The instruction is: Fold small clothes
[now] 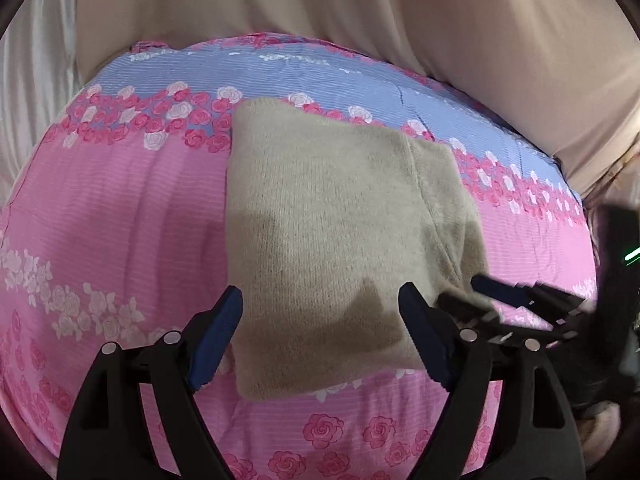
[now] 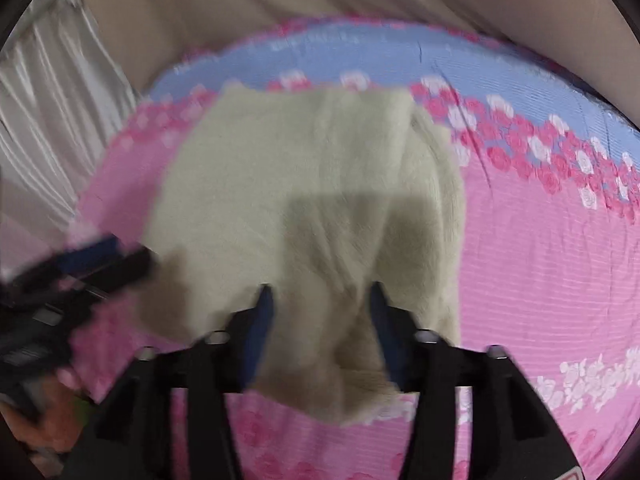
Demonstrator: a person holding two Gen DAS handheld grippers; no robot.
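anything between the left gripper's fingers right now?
Only the beige folded garment below the left gripper; its open jaws don't touch it. Left wrist view.

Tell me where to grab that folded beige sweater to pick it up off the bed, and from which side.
Grip the sweater at its near edge, coming down from above on the side closest to the grippers. The layers stack there into a thick edge that hangs a little past the open left gripper, so one pinch would likely catch all of them. The flat middle on the pink bedspread offers nothing to pinch.

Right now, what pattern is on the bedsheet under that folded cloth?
Pink with rose bands and a blue stripe along the far edge, on the bedsheet; sharpest in the left wrist view.
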